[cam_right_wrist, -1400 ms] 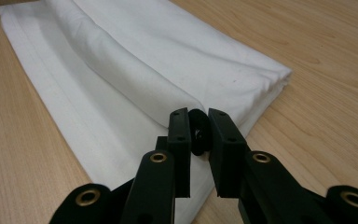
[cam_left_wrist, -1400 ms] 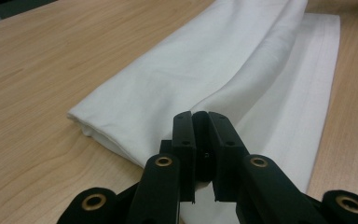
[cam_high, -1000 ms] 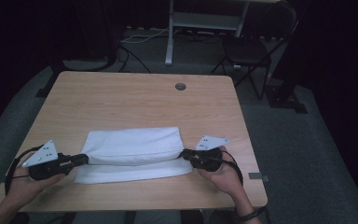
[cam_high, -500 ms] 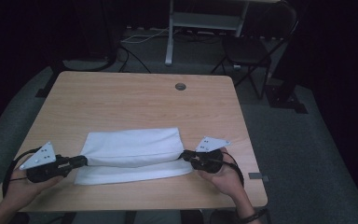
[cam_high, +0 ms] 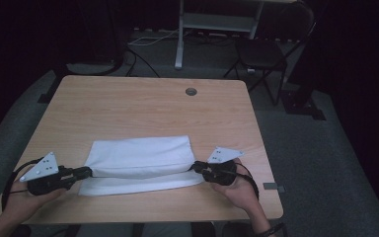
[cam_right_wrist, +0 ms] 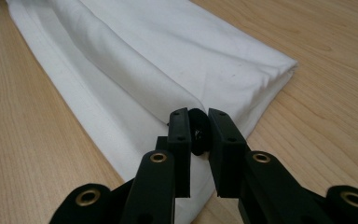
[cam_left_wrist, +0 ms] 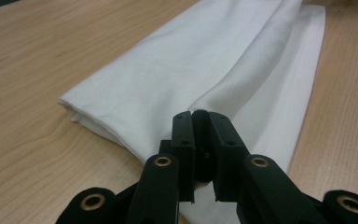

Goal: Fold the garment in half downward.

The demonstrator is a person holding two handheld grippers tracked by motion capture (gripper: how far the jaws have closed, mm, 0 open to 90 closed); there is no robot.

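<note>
cloth: white folded fabric sheet (cam_high: 138,163), lying flat on the near half of the light wooden table (cam_high: 143,108), long axis running left-right
cloth layers: upper folded layer sits toward the far side; a lower layer with a hemmed edge sticks out on the near side
cloth fold: in the left gripper view (cam_left_wrist: 191,70) the rounded folded end faces the camera at left, the hemmed strip runs along the right
left gripper: black two-jaw gripper (cam_high: 86,172) with a grey three-cornered plate, held in the person's left hand (cam_high: 27,200) at the cloth's left end, low on the table
left jaws: pinched narrow on the cloth's edge; fabric caught between the tips (cam_left_wrist: 199,122)
right gripper: same build (cam_high: 197,168), in the right hand (cam_high: 234,185) at the cloth's right end
right jaws: narrow, closed on the cloth edge (cam_right_wrist: 196,122); fabric runs away from the tips
span: cloth stretched between the two grippers, slight crease pulled toward each pinch
table extras: small round dark grommet (cam_high: 191,91) near the far edge, well apart from the cloth
background: dark folding chair (cam_high: 266,49) on the floor beyond the far right corner
</note>
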